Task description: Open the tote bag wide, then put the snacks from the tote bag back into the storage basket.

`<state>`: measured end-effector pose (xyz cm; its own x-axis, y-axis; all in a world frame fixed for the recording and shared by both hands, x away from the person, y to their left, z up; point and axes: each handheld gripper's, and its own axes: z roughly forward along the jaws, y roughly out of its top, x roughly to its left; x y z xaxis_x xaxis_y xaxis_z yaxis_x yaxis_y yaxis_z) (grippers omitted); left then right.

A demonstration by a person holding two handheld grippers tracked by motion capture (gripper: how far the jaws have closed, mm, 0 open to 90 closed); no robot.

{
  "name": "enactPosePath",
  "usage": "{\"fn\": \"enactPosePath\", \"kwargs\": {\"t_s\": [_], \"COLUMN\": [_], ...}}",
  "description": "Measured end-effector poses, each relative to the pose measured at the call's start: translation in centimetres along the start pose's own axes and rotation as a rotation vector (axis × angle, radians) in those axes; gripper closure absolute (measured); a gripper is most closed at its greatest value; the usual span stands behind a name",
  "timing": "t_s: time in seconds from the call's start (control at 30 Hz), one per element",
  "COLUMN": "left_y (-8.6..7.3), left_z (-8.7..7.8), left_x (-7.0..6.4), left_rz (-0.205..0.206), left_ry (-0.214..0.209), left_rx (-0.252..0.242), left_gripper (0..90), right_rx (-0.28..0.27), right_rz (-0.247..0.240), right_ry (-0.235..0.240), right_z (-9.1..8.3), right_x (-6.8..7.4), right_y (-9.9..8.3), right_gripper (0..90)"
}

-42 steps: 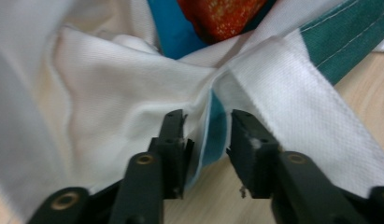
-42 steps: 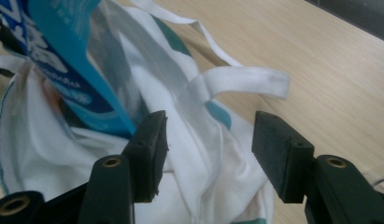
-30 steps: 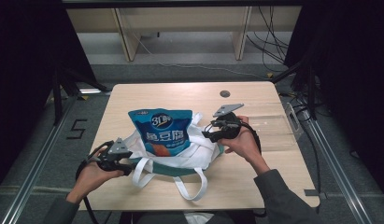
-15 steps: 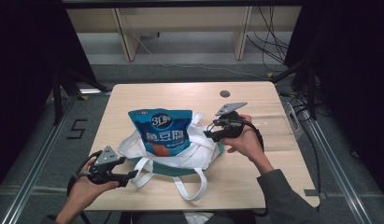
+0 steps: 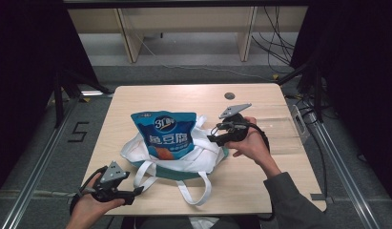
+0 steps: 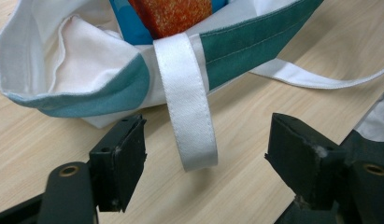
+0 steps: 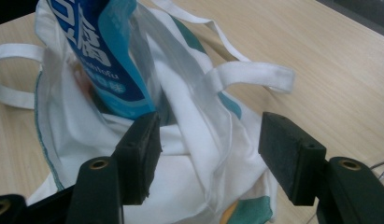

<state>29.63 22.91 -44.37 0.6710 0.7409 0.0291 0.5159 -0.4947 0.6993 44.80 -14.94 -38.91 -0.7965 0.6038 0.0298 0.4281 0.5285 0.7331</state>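
Lying flat near the middle of the tabletop [image 5: 260, 176], the tote [image 5: 193, 160] is white with a teal band, and a blue pouch [image 5: 166, 133] sticks out of its mouth toward the far edge. White straps [image 5: 193, 193] loop from the tote toward the person. At the near left corner, the left tool [image 5: 136, 192] is released, its jaws spread wide and empty, with one strap loop [image 6: 192, 126] lying on the wood between them and touching neither. At the tote's right side, the right tool [image 5: 211, 139] is also released, jaws apart over bunched white cloth just beside the pouch, gripping nothing. Another strap [image 7: 250, 74] lies on the wood beyond it.
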Motion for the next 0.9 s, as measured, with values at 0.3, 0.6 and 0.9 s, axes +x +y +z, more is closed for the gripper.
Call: {"fn": "enactPosePath", "kwargs": {"t_s": [0.3, 0.6, 0.9], "left_y": [-0.2, -0.6, -0.7], "left_z": [0.2, 0.4, 0.5], "left_x": [-0.1, -0.6, -0.3], "left_rz": [-0.002, -0.081, -0.097], "left_ry": [0.013, 0.025, 0.025], "left_rx": [0.021, -0.008, -0.016], "left_gripper": [24.7, 21.8, 20.8], "right_rx": [-0.025, -0.024, -0.040], "right_rz": [-0.031, -0.083, -0.184], "right_ry": [-0.012, 0.005, 0.045], "right_z": [-1.0, -1.8, -2.2], "right_x": [1.0, 1.6, 2.7], "right_y": [1.1, 2.9, 7.3], "right_gripper": [38.0, 35.1, 29.4]}}
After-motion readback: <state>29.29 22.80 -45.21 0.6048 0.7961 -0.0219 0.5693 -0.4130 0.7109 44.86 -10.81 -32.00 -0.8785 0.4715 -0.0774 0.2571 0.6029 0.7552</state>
